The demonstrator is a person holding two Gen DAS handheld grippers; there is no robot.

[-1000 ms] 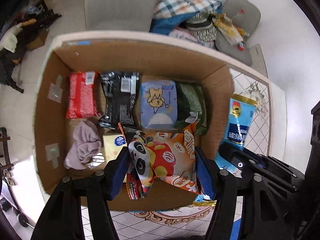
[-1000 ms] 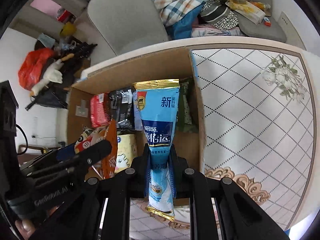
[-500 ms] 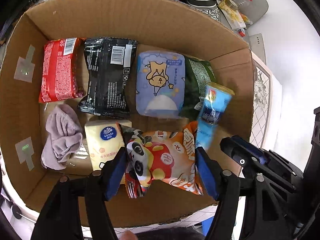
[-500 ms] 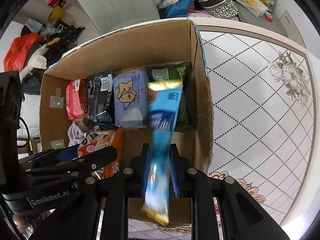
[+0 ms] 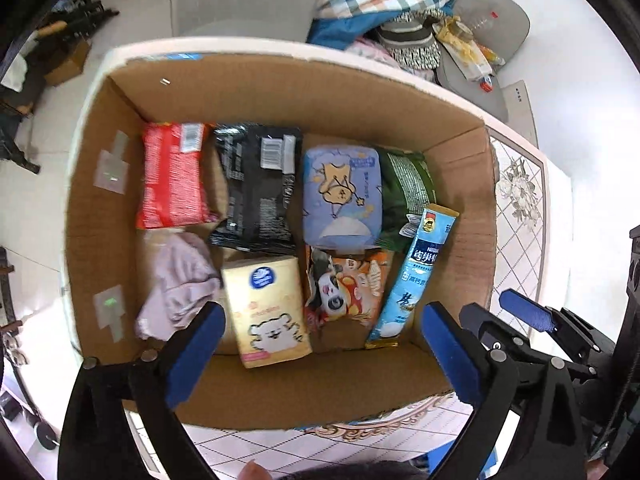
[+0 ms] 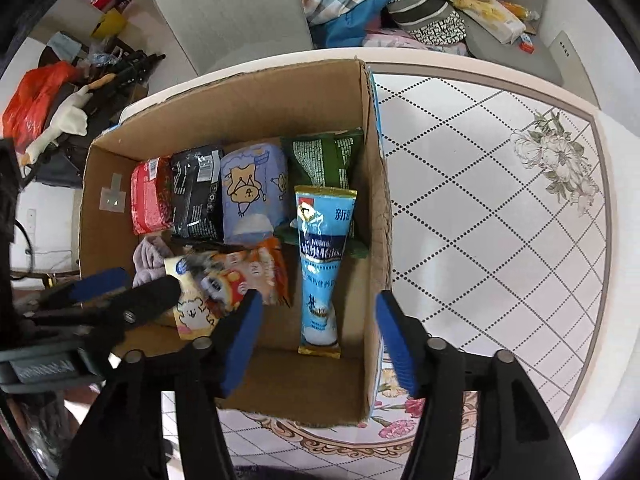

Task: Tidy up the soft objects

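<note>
blue packet [image 6: 322,264] lies in cardboard box [image 6: 248,108]; both grippers gape, empty

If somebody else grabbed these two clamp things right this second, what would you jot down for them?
Left gripper: open, holding nothing, above the box's near side.
Right gripper: open, holding nothing, above the box's near right corner.
Cardboard box on the patterned table holds: red pack, black pack, lilac tissue pack and green bag in the far row; purple cloth, yellow tissue pack, panda snack bag and blue Nestle pouch in the near row.
Done: all of these lie inside the box.
Left: nothing loose shows on the table; the pouch overlaps the green bag.
</note>
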